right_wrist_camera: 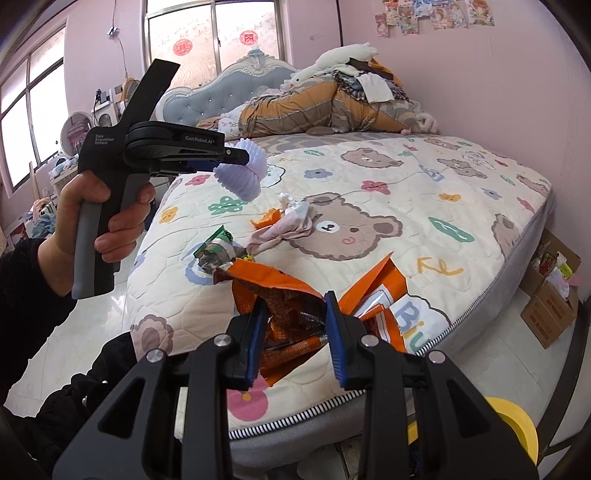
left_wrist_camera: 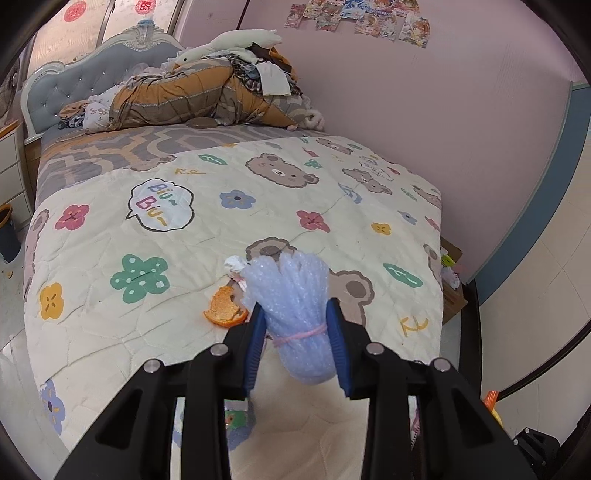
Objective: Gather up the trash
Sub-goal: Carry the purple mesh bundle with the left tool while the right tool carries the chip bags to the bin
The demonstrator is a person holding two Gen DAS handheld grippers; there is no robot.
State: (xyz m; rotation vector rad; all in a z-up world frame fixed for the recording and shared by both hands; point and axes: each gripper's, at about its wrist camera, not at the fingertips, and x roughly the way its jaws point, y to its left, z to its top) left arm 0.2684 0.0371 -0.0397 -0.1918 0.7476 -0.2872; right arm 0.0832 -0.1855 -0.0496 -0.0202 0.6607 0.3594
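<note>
right wrist view, bottom centre: right gripper [right_wrist_camera: 295,314] has its blue pads clamped on a crumpled orange snack bag [right_wrist_camera: 280,295], lifted just over the near edge of the bed [right_wrist_camera: 480,295]. a torn orange flap sticks up to the right of the pads. lower right corner, a yellow tape roll [right_wrist_camera: 517,424] sits below the bed edge.

left wrist view, bottom centre: left gripper [left_wrist_camera: 297,317] is clamped on a pale blue foam bundle [left_wrist_camera: 291,295] tied with a pink string, held above the quilt [left_wrist_camera: 184,258]. in the right wrist view the same gripper shows at left of frame, gripped by a hand [right_wrist_camera: 92,218] in a dark sleeve, foam bundle fanned out at its tip.

trash left on the quilt: a green wrapper [right_wrist_camera: 216,247] just behind the orange bag, a pinkish crumpled cloth or paper [right_wrist_camera: 280,229] beside it, an orange peel [left_wrist_camera: 223,302] just left of the foam bundle in the left view, and a white tissue wad [left_wrist_camera: 236,266] right behind the peel.

further back: bear and flower print runs up the quilt, then a heaped orange-grey blanket [left_wrist_camera: 192,96] with a white plush toy [left_wrist_camera: 236,40] on top, against a blue padded headboard [left_wrist_camera: 66,81]. right edge of the right view: a cardboard box [right_wrist_camera: 550,302] on the floor by the bed. posters [left_wrist_camera: 362,18] on the pink wall, top of frame.
</note>
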